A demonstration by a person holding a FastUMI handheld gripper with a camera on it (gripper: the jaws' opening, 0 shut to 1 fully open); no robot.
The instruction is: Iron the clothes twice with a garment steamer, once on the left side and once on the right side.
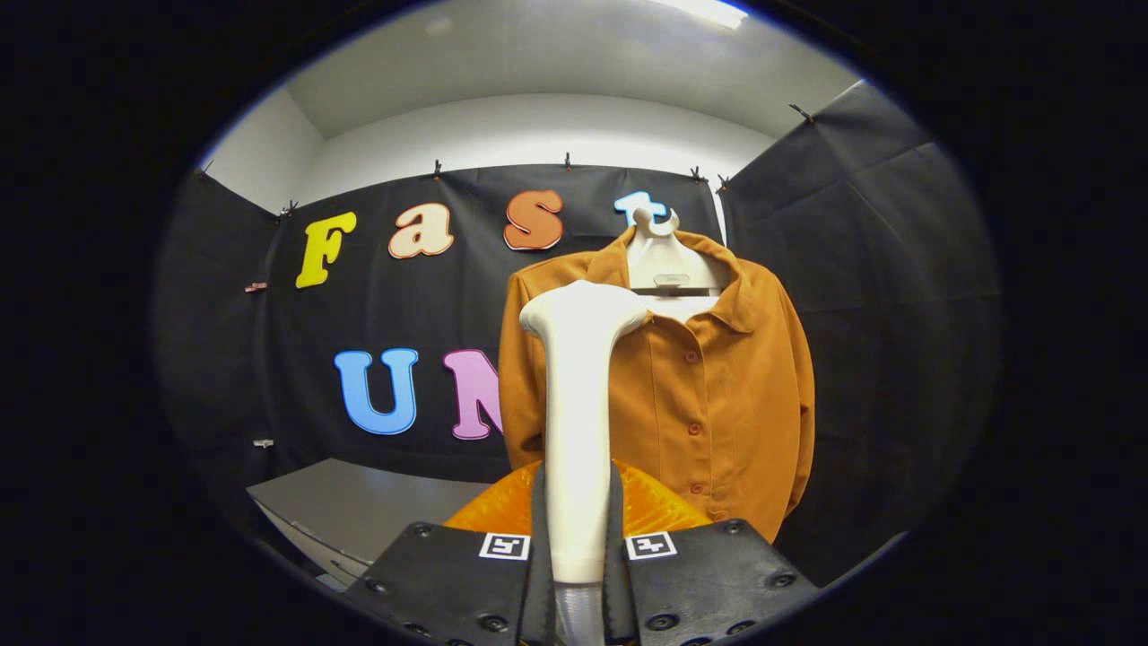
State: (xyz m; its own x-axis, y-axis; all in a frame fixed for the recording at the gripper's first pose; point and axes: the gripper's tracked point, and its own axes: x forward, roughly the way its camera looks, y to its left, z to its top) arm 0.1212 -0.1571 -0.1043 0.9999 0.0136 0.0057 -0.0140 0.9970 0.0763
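Note:
A white garment steamer [577,413] stands upright between my fingers, its handle clamped by both of them, so my gripper [577,565] is shut on it. The steamer's head points right, toward the upper left chest of the shirt, near the collar; I cannot tell whether it touches the cloth. The orange-brown button shirt [717,395] hangs on a white hanger [664,260] beyond the fingers, facing me, its buttons running down the middle.
An orange translucent piece [650,507] sits just ahead of the fingers, behind the steamer handle. A grey table top [359,502] lies low at the left, ahead of the black cloth wall.

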